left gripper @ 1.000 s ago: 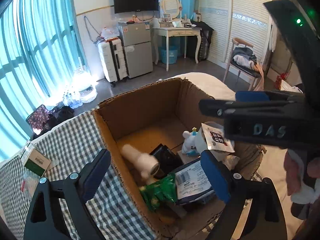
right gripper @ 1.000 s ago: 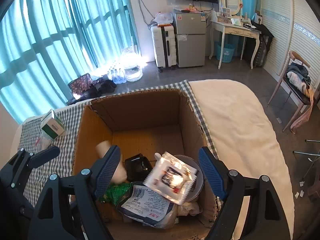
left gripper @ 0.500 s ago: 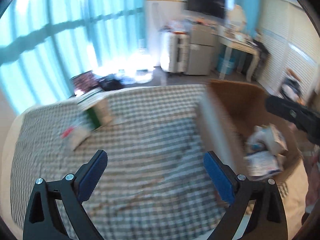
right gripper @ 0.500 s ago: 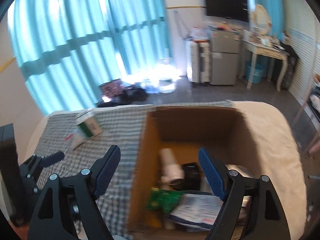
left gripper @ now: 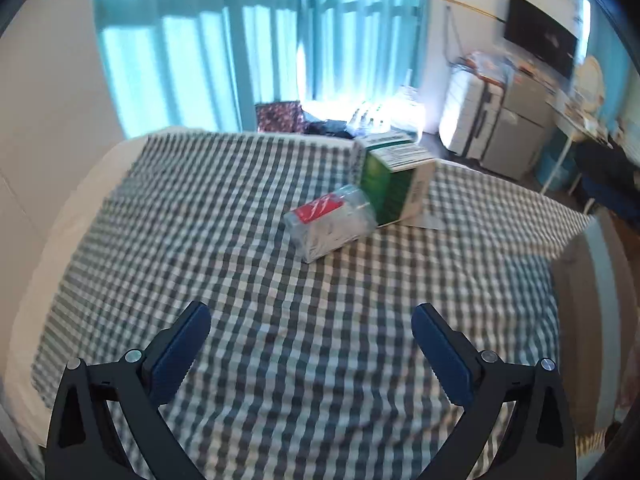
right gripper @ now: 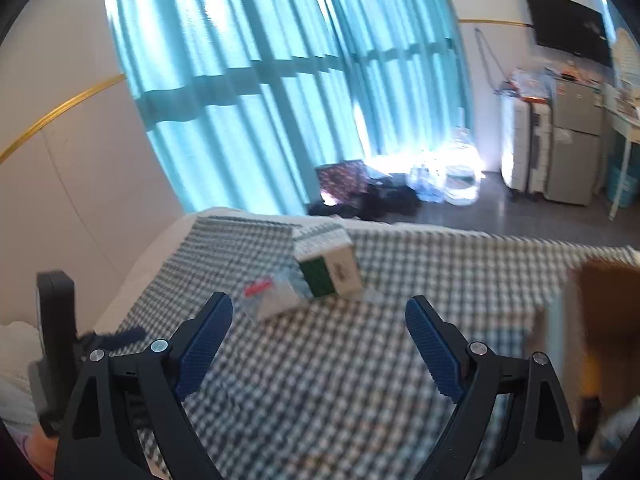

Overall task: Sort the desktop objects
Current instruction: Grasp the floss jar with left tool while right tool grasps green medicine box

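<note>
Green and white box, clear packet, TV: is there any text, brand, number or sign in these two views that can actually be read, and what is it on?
None can be read.
Green and white box: printed lines on its white top and side, too blurred to read.
Clear packet: red label with white marks, too blurred to read.
TV: dark screen, no visible text.
Left gripper and right gripper: no markings visible.
</note>
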A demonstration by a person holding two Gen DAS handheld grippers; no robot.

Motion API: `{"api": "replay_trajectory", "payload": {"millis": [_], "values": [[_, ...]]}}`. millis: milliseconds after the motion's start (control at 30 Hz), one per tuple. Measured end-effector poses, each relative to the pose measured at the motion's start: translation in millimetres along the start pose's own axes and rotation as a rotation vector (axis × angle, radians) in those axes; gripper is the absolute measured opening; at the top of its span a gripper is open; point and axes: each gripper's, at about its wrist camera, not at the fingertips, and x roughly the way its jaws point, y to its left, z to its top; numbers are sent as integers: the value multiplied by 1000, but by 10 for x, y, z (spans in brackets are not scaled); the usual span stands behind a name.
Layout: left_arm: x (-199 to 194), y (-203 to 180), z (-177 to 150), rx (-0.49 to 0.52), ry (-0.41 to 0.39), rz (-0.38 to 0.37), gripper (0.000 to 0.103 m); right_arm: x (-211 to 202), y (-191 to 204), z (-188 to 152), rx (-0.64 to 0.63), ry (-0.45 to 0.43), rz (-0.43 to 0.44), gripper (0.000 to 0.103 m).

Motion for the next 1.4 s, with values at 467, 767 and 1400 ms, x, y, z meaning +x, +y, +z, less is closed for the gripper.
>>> {"api": "replay_trajectory", "payload": {"millis": [467, 767, 1400], "values": [[1057, 129, 94, -198, 63, -45, 103, 1650, 26, 98, -135, 56, 3, 89], [1204, 121, 91, -235, 54, -100, 103, 2017, -45, -7, -190, 75, -39, 89], [1269, -17, 425, -351, -19, -50, 103, 1432, -297, 128, -153, 3, -265, 77]]}}
